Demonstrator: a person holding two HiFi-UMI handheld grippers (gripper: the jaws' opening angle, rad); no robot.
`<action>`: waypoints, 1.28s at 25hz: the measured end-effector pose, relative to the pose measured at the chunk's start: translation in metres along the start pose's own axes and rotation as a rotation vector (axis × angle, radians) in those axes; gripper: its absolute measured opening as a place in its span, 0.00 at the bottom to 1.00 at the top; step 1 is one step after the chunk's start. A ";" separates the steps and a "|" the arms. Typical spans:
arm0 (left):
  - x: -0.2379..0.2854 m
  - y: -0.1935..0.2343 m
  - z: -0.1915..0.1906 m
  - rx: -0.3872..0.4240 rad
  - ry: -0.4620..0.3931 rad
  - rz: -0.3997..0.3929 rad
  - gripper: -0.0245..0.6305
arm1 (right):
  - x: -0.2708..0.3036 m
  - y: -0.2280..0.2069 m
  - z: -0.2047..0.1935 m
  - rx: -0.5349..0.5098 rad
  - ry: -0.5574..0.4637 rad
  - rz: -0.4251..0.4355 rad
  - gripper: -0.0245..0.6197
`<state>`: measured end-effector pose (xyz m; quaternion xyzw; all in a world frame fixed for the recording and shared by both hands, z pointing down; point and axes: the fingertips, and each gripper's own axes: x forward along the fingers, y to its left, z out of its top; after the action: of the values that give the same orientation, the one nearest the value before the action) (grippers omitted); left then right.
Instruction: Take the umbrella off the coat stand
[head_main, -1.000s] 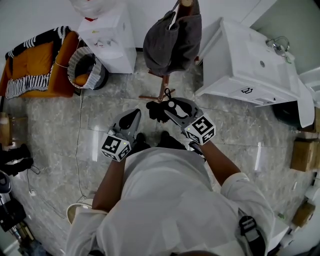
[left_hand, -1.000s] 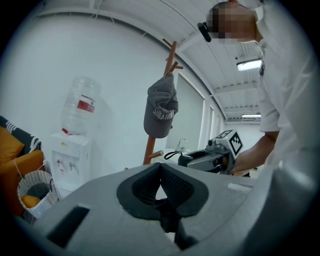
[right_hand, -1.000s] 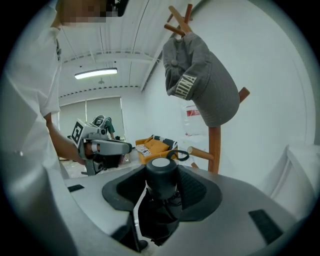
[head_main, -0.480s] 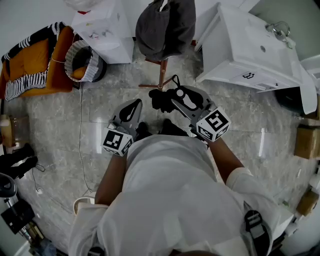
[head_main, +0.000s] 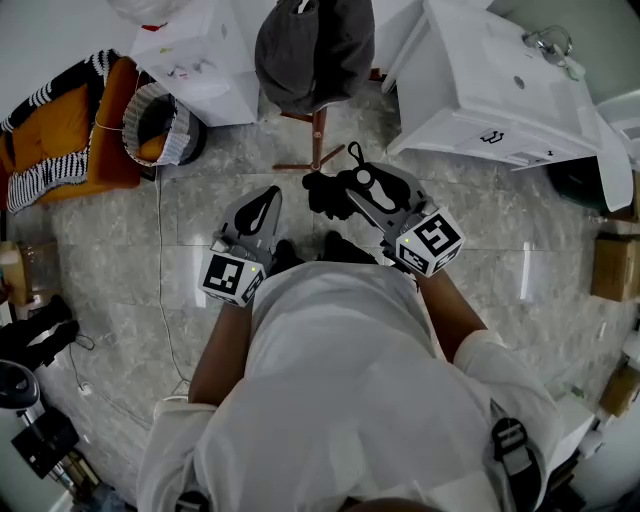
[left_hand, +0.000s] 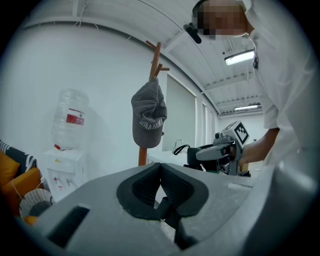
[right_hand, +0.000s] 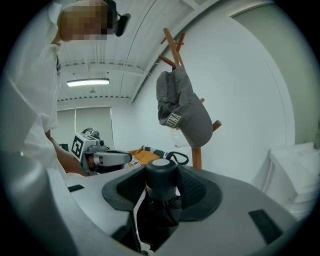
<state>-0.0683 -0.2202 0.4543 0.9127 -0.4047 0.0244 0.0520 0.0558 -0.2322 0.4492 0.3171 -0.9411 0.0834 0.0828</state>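
umbrella: black folded umbrella (right_hand: 161, 176), round handle upright between the jaws of the right gripper (head_main: 352, 183), canopy hanging below; off the pegs, just near of the stand's foot.
right gripper: jaws spread wide, pads pressed on the handle.
left gripper (left_hand: 160, 172): left of the umbrella, jaws together, holding nothing.
stand: wooden coat stand (head_main: 318, 135) just beyond, a grey cap (head_main: 315, 50) on a peg.
far left: white water dispenser (head_main: 205, 65).
far right: white sink cabinet (head_main: 500, 90).
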 end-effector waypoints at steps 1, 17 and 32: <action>0.002 0.000 0.000 -0.005 -0.002 -0.002 0.05 | 0.000 0.000 0.000 0.005 -0.004 0.002 0.35; 0.008 -0.002 -0.001 -0.029 -0.016 -0.038 0.05 | -0.001 -0.007 -0.001 0.006 -0.003 0.020 0.35; 0.006 -0.006 -0.003 -0.047 -0.010 -0.076 0.05 | 0.006 0.004 0.003 -0.001 -0.014 0.057 0.35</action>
<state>-0.0595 -0.2200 0.4574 0.9260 -0.3704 0.0082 0.0722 0.0488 -0.2334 0.4472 0.2906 -0.9503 0.0830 0.0742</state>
